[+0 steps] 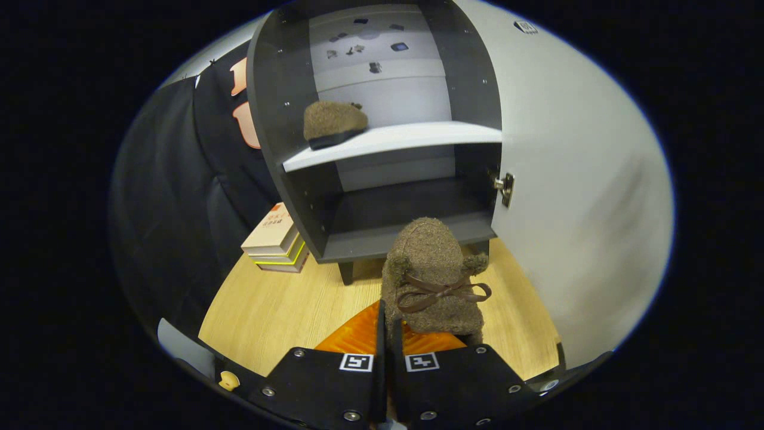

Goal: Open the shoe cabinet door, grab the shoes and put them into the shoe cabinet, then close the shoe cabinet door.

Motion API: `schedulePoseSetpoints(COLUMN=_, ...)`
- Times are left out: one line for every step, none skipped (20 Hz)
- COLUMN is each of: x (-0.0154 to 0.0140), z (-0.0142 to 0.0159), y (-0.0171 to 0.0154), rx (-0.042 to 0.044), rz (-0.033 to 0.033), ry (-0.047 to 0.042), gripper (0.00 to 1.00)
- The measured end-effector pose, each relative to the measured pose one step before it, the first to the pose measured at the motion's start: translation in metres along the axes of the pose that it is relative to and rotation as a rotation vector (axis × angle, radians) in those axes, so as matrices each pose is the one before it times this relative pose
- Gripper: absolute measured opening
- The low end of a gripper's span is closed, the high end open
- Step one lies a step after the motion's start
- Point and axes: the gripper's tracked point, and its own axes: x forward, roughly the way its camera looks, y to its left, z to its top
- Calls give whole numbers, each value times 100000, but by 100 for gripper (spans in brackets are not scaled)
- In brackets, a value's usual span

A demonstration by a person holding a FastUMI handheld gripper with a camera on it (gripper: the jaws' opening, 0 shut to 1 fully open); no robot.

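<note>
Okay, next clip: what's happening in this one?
A hand-held gripper has its fingers shut on the edge of a brown fuzzy slipper with a ribbon bow, held in front of the dark grey shoe cabinet. Its white door stands open. The matching brown slipper already sits on the white upper shelf; the lower compartment is vacant.

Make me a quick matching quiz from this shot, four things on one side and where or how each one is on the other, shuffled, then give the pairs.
1. first shoe
2. second shoe
3. cabinet door
4. books

A. stacked on the floor beside the cabinet
B. swung open
C. gripped between the gripper fingers
D. on the upper shelf

Pairs: 1-D, 2-C, 3-B, 4-A
</note>
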Motion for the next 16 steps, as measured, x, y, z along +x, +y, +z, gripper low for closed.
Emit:
schedulePoseSetpoints(x=-501, z=1590, y=113, rx=-1332, rz=-62, ry=-2551, gripper=5)
schedulePoseSetpoints(x=-432, z=1881, y=32, rx=-762, rz=-74, ry=-2887, gripper=5)
schedulePoseSetpoints(x=-237, z=1673, y=127, rx=-514, rz=252, ry=-2497, gripper=5)
schedulePoseSetpoints(x=-56, z=1601, y=21, rx=-858, rz=32, ry=-2212, gripper=5)
schedulePoseSetpoints(x=201, z=1470, y=-88, rx=-1054, rz=-59, ry=-2067, gripper=5)
schedulePoseSetpoints(x=385, z=1153, y=-39, rx=-664, rz=-244, ry=-1045, gripper=5)
schedulePoseSetpoints(x=381, z=1213, y=-160, rx=-509, rz=-191, ry=-1379, gripper=5)
schedulePoseSetpoints(x=514, z=1113, y=-27, rx=-339, rz=1, ry=-955, gripper=5)
schedulePoseSetpoints(x=546, z=1101, y=35, rx=-55, rz=-94, ry=-1198, gripper=5)
schedulePoseSetpoints(x=568, z=1303, y=-23, rx=-210, rz=-146, ry=-1586, gripper=5)
schedulePoseSetpoints(x=609, z=1252, y=-19, rx=-549, rz=99, ry=-1334, gripper=5)
schedulePoseSetpoints(x=1076, z=1448, y=-208, rx=-488, rz=-91, ry=-1422, gripper=5)
schedulePoseSetpoints(x=1055, z=1188, y=-156, rx=-712, rz=-25, ry=-715, gripper=5)
schedulePoseSetpoints(x=1160, z=943, y=-260, rx=-779, rz=-48, ry=83, gripper=5)
schedulePoseSetpoints(x=879, z=886, y=-195, rx=-282, rz=-369, ry=-618, gripper=5)
schedulePoseSetpoints(x=915, z=812, y=-183, rx=28, rz=-192, ry=279, gripper=5)
